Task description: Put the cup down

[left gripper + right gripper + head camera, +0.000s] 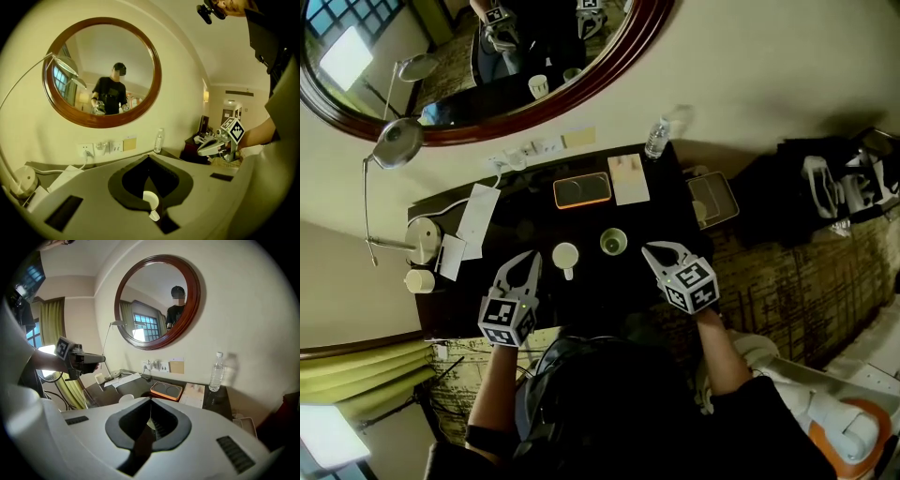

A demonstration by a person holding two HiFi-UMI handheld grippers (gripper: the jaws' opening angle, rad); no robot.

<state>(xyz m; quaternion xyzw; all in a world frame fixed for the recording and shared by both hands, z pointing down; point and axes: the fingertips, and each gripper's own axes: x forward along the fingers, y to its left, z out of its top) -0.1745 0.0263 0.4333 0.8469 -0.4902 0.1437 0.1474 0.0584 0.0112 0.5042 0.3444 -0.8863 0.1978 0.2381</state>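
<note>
Two hand-held grippers are presented, both clenched with nothing between the jaws. The forearms reach forward from the body over the near edge of the worktop, marker cubes uppermost and tips converging slightly.

The left hand-held gripper points just left of the white cup, near it but apart. The right hand-held gripper sits to the right of a second cup. The white cup stands upright on the worktop, handle toward the person, free of any grip.

Assessment: placement appears complete. The sound course is to draw the left tips straight back, clear of handle and rim.

Beyond lie an orange tray, a water bottle and the wall mirror.
</note>
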